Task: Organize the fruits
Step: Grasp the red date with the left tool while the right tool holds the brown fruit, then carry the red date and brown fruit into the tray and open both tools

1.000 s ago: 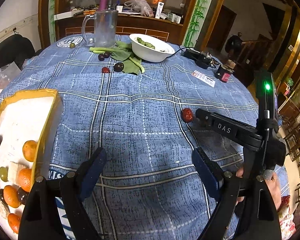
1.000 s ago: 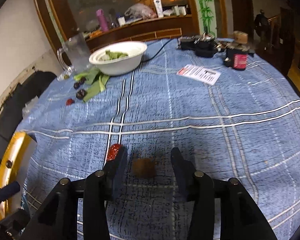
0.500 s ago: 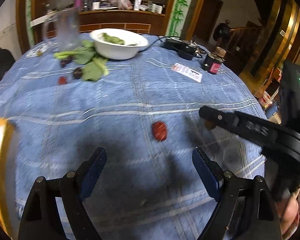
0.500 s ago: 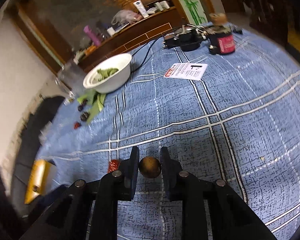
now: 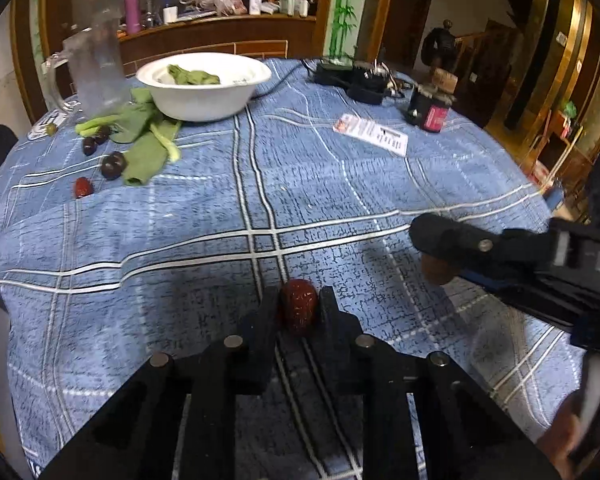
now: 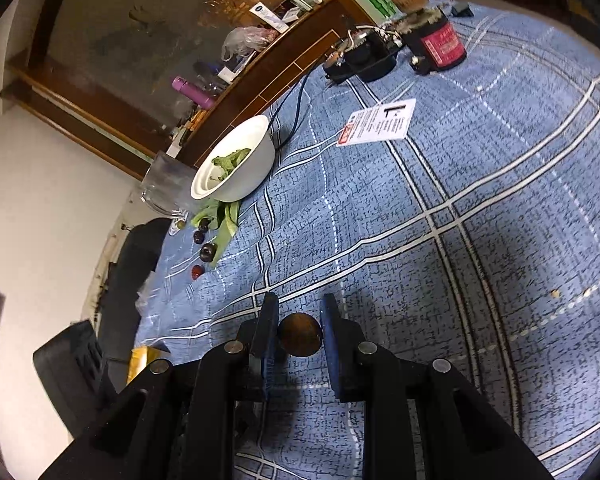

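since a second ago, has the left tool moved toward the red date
Yes. The left tool has travelled right across the blue tablecloth, away from the yellow tray seen earlier at the left edge, and has just closed on the red date.

The left wrist view looks forward along its own fingers [image 5: 268, 316], low and close over the blue checked tabletop [image 5: 204, 208], pitched steeply down and held about level. A white bowl [image 5: 204, 92] sits at 11 o'clock and a paper card [image 5: 372, 136] at 1 o'clock. The right wrist view also rides near the tabletop [image 6: 480, 184] and looks along its fingers [image 6: 332, 328], but it is rolled, so the far edge slants up toward 1 o'clock. Both views share the bowl [image 6: 236, 164], the card [image 6: 376, 122], the dark jar with a red label [image 5: 432, 110] [image 6: 440, 46] and the wooden sideboard [image 5: 204, 40] [image 6: 236, 80] beyond the tabletop.
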{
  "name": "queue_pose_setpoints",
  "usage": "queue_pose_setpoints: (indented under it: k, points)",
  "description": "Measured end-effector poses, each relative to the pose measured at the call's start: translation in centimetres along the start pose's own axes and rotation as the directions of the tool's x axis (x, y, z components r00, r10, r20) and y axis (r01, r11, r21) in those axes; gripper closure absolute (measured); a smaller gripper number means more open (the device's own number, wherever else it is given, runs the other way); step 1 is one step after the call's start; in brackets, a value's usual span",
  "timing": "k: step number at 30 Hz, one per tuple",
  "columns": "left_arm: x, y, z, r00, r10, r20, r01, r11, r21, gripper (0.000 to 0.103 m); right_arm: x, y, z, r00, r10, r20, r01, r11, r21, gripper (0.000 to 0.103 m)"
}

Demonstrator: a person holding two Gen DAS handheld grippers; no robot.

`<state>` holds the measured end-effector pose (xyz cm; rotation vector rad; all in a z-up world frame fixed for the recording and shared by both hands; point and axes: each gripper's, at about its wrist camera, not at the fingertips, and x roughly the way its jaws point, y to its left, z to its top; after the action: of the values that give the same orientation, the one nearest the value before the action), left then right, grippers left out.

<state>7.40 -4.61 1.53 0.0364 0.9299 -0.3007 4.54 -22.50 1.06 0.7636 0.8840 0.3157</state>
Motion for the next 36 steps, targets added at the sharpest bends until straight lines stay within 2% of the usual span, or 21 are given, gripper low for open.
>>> queue_pose_setpoints:
  k: [10,14,18,22,29,33,36]
  points:
    - [-8.4,2.6,-2.5,0.994,-0.022,0.11,0.031,0.996,-0.08,0.084,0.3,1.0,-0.4,1.0,0.007,-0.007,-0.008,0.999,-0.033,0.08]
    - [-10.9,4.3,-4.4,0.992,0.015,0.124,0.0,0.992,-0.123,0.084,0.5,1.5,-0.6,1.0,-0.004,-0.005,0.004,0.998,-0.06,0.08]
    - [-12.3,5.7,-6.2,0.988,0.099,0.12,-0.079,0.984,-0.16,0.084,0.8,1.7,-0.8,1.0,-0.007,-0.008,0.006,0.997,-0.078,0.08]
    - [-13.5,6.7,-7.2,0.986,0.134,0.101,-0.115,0.977,-0.178,0.084,1.0,1.7,-1.0,1.0,-0.013,-0.014,0.012,0.997,-0.08,0.08]
    - [-17.1,7.6,-7.9,0.983,0.092,0.157,-0.057,0.975,-0.214,0.084,0.3,2.5,-2.0,0.999,-0.042,0.01,0.043,0.995,-0.094,0.08]
    - [-19.3,9.3,-8.9,0.978,0.082,0.194,-0.034,0.97,-0.24,0.084,-1.5,4.7,-4.6,1.0,0.003,-0.006,-0.004,0.992,-0.127,0.08]
    - [-21.6,11.5,-10.0,0.967,0.118,0.226,-0.054,0.962,-0.269,0.083,-2.4,7.2,-6.6,0.999,0.03,-0.035,-0.036,0.985,-0.169,0.08]
